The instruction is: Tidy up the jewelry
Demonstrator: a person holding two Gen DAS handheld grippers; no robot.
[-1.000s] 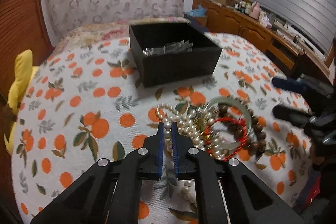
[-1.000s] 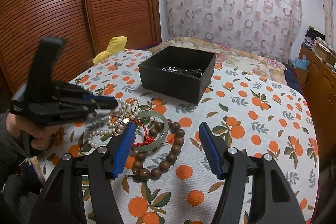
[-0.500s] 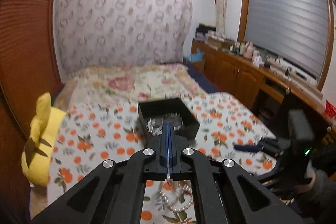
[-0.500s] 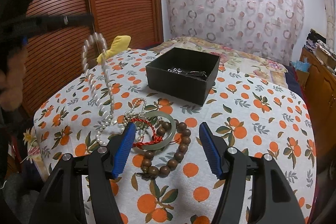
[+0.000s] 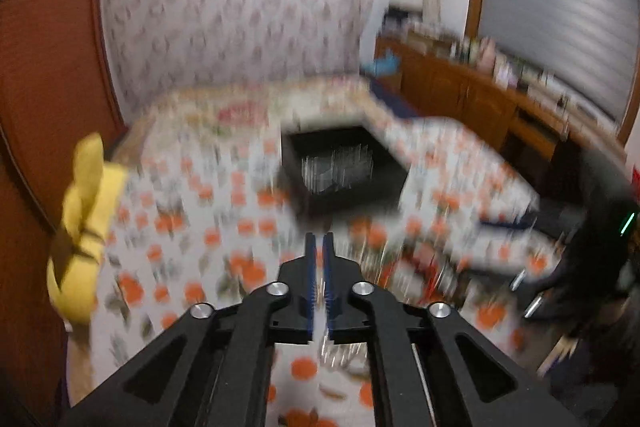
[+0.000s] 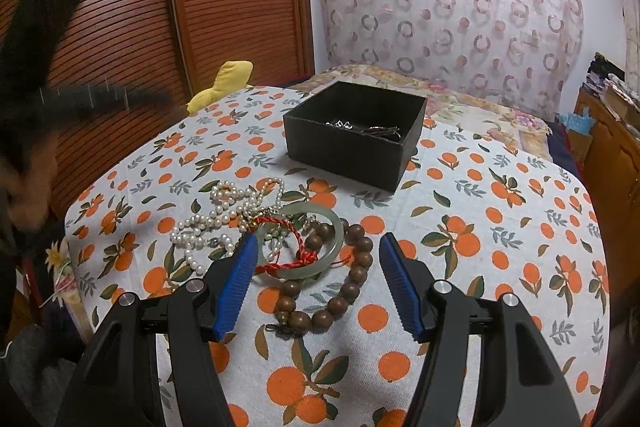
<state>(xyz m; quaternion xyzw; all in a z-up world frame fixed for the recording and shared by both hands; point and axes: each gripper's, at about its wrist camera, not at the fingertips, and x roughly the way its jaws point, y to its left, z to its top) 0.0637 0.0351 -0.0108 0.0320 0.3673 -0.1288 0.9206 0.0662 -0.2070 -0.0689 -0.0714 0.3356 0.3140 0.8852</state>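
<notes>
A white pearl necklace (image 6: 224, 215) lies in a heap on the orange-print tablecloth (image 6: 500, 227), tangled with a pale jade bangle (image 6: 316, 209), a red cord bracelet (image 6: 298, 237) and a brown wooden bead bracelet (image 6: 362, 259). Beyond them stands an open black box (image 6: 348, 151) (image 5: 344, 195) with small clear bags inside. My right gripper (image 6: 318, 241) hovers open just in front of the heap. My left gripper (image 5: 319, 239) is blurred and off the table at the left (image 6: 100, 99); its jaws are opening, a thin gap with nothing in it.
A yellow plush toy (image 6: 228, 79) (image 5: 84, 211) sits at the table's far left edge by the wooden slatted wardrobe doors (image 6: 120, 27). A bed lies behind the table. A wooden cabinet (image 5: 480, 99) runs along the right wall. A person's hand (image 6: 28, 187) holds the left gripper.
Half a second ago my left gripper held the pearl strand up in the air; now the pearls lie back on the heap and its jaws show a gap. The right gripper has not moved.
</notes>
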